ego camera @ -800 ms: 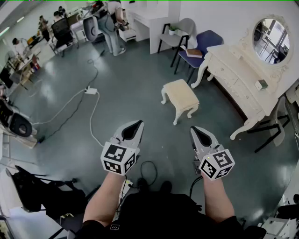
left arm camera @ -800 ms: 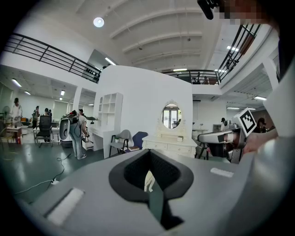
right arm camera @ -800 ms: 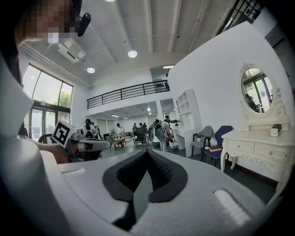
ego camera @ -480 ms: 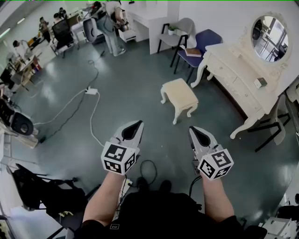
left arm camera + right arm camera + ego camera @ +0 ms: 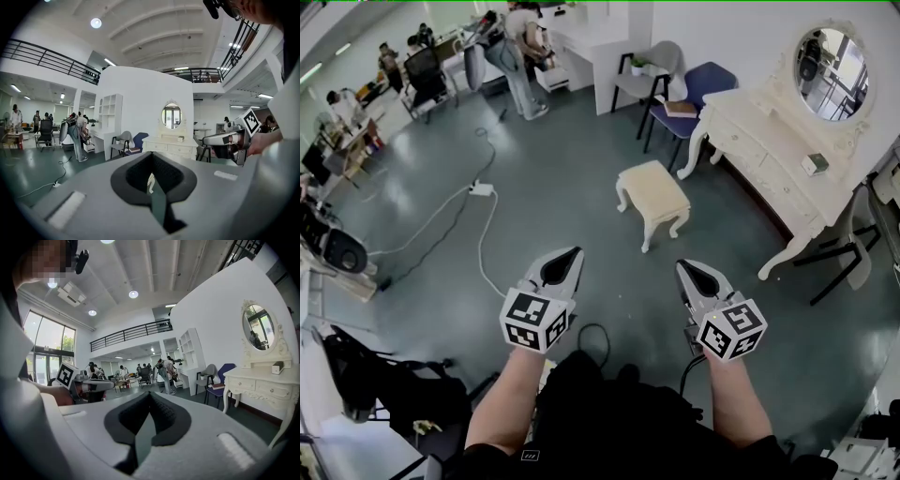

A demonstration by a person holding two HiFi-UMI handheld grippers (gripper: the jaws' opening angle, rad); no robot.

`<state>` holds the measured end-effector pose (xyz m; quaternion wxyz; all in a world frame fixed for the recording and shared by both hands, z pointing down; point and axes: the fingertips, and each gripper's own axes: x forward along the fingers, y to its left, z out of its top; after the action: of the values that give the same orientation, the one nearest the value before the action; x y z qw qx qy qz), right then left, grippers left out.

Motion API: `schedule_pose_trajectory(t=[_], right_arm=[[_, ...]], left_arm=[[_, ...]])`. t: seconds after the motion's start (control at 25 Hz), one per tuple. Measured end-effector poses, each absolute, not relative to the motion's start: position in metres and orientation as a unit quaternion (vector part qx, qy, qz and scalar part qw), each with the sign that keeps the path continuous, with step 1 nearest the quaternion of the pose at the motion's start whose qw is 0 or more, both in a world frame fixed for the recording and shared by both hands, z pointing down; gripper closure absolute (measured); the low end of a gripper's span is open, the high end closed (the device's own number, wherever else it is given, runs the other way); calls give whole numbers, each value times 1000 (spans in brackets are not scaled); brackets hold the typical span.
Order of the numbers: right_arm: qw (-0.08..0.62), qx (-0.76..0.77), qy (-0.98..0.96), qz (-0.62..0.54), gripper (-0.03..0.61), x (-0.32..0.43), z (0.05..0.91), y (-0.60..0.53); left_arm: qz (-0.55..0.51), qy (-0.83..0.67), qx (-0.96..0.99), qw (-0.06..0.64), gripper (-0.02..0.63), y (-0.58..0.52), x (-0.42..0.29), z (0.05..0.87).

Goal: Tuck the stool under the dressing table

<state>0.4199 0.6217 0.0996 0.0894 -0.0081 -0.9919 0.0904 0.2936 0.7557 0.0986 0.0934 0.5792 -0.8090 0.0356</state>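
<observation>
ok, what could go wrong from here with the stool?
The stool stands apart from the dressing table; an off-line push may drive it into the table's legs.
A power strip and its cables lie on the floor: trip risk.
Both hand-held grippers, left and right, are shut; nudging with the tips may slip.

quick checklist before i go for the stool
1. Stool upright on the floor: ok.
2. Stool under dressing table: not ok, it stands apart.
3. Left gripper empty: ok, jaws shut.
4. Right gripper empty: ok, jaws shut.
5. White cable away from stool: ok, it lies to the left.
6. Room under the table: cannot tell.
</observation>
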Motion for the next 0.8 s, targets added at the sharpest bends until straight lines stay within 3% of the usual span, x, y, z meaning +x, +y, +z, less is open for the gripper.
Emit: schedule_pose_trajectory(t=[0.4, 0.8], right_arm=[[114, -2, -988, 102, 572, 380, 118, 614], [134, 14, -985, 104, 573, 259, 127, 595]], left_arm=[[11, -804, 584, 110, 597, 743, 252, 123], [26, -786, 608, 108, 597, 710, 135, 133]])
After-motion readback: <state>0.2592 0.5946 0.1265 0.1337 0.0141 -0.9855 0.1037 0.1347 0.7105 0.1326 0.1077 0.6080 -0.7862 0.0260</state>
